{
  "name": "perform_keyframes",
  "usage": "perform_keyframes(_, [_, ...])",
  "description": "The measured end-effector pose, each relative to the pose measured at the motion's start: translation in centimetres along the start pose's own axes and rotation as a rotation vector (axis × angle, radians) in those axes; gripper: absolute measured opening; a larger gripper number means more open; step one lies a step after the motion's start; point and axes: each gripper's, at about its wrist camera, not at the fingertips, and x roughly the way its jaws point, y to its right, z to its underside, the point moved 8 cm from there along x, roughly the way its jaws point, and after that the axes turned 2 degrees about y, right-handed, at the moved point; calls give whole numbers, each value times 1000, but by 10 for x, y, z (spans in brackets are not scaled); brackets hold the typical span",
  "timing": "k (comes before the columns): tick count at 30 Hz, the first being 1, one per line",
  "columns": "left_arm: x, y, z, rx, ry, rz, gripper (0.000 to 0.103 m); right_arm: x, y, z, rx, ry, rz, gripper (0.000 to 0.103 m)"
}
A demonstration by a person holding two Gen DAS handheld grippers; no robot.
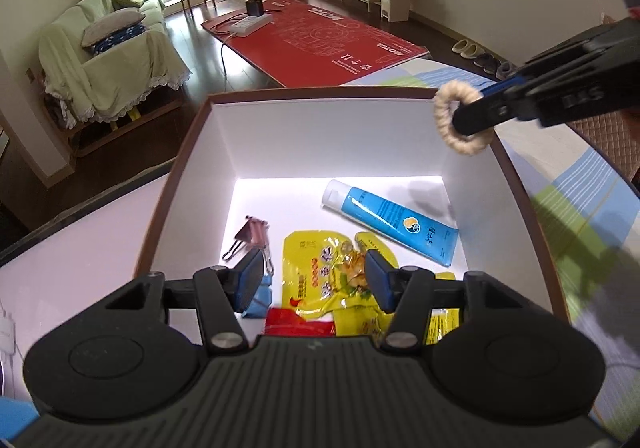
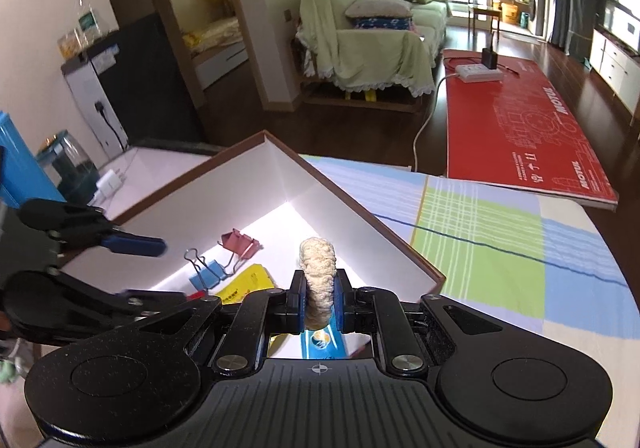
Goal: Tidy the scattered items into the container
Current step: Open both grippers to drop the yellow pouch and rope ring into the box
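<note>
A brown-rimmed white box [image 1: 224, 151] holds a blue tube [image 1: 390, 224], a yellow snack packet [image 1: 320, 272], a red packet [image 1: 298, 322], a pink binder clip [image 1: 252, 236] and a blue binder clip [image 2: 208, 274]. My left gripper [image 1: 316, 282] hangs open over the box's near side, nothing between its fingers. My right gripper [image 2: 319, 304] is shut on a cream fuzzy hair tie [image 2: 319, 284], held above the box's right rim. In the left wrist view the hair tie [image 1: 460, 119] hangs from the right gripper's blue fingers [image 1: 480, 115].
The box [image 2: 304, 175] sits on a table partly covered by a checked cloth [image 2: 480, 232]. A white surface [image 1: 80, 240] with a charger [image 2: 110, 179] and a glass jar [image 2: 68, 163] lies left of the box. A sofa and a red mat are beyond the table.
</note>
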Motion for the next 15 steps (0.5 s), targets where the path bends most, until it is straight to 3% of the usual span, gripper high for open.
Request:
perform_keyframes(9, [-23, -13, 2, -43, 3, -7, 52, 37, 5, 2, -97, -17, 78, 13])
perform_keyframes(14, [-27, -14, 3, -58, 8, -9, 57, 44, 11, 8, -69, -29, 86, 13])
perform_keyframes(15, [-28, -14, 3, -62, 8, -9, 57, 43, 12, 9, -64, -28, 87, 26])
